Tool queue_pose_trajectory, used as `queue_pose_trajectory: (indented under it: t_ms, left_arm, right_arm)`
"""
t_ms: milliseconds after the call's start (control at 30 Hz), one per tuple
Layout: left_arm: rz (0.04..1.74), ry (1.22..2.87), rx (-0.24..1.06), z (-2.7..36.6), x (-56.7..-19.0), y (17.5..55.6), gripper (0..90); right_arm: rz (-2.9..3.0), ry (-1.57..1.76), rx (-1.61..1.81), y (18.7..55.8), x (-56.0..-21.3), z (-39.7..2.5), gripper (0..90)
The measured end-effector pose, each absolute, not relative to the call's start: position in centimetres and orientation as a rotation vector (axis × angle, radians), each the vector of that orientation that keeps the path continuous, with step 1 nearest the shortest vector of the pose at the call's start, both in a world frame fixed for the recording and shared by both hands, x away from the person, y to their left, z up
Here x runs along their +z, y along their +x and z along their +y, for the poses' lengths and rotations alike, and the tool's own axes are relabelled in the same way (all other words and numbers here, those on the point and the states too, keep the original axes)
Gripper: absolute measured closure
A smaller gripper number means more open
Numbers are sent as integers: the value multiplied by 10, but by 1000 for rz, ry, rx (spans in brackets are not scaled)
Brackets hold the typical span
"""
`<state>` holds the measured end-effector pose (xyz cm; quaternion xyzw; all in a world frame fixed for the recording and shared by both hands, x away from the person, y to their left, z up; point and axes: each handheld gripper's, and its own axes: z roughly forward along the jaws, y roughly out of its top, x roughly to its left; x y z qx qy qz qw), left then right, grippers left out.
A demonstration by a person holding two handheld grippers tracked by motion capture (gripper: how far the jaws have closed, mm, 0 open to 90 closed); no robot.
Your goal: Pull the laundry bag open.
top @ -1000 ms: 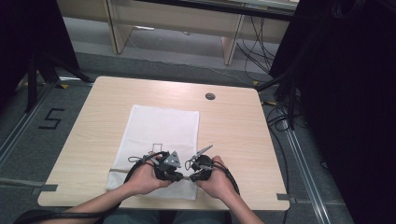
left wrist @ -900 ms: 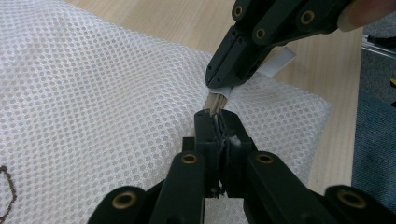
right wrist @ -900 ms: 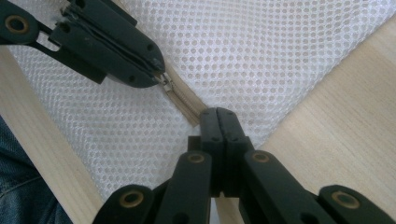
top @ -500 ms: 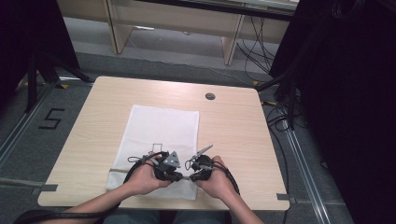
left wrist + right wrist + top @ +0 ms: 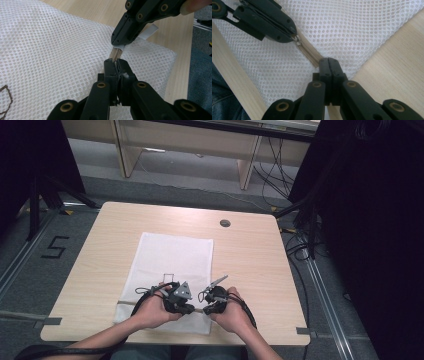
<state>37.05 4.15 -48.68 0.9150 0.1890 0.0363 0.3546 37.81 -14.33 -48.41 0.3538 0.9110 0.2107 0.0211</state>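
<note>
A white mesh bag lies flat on the wooden table, with its beige zipper running along the near end. My left gripper is shut on the zipper's metal pull; its jaws press together at the zipper line. My right gripper is shut on the zipper's end, clamping a white tab at the bag's edge. The two gripper tips face each other a short way apart over the near right part of the bag. A small dark outline mark shows on the mesh.
A round cable hole sits at the table's far right. The near table edge is just under the person's hands. Black curtains stand to the right, and a floor mark "5" lies to the left.
</note>
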Motion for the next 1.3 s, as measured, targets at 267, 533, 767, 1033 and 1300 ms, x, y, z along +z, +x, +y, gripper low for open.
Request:
queue_pose_trajectory:
  t_ms: [267, 533, 767, 1033, 1300]
  left_arm:
    - [500, 2355, 84, 41, -487, 371, 872]
    - [501, 2359, 89, 44, -485, 371, 872]
    - [508, 2354, 84, 45, -486, 370, 872]
    - [502, 2357, 88, 45, -485, 371, 872]
    - [522, 2349, 81, 45, -486, 369, 872]
  right_arm:
    - [2827, 1095, 654, 378, -484, -143, 900]
    - [2826, 1103, 648, 378, -484, -143, 900]
    - [2827, 1094, 654, 378, -484, -143, 900]
    - [2828, 1096, 655, 379, -484, -144, 900]
    - [2826, 1094, 656, 378, -484, -144, 900]
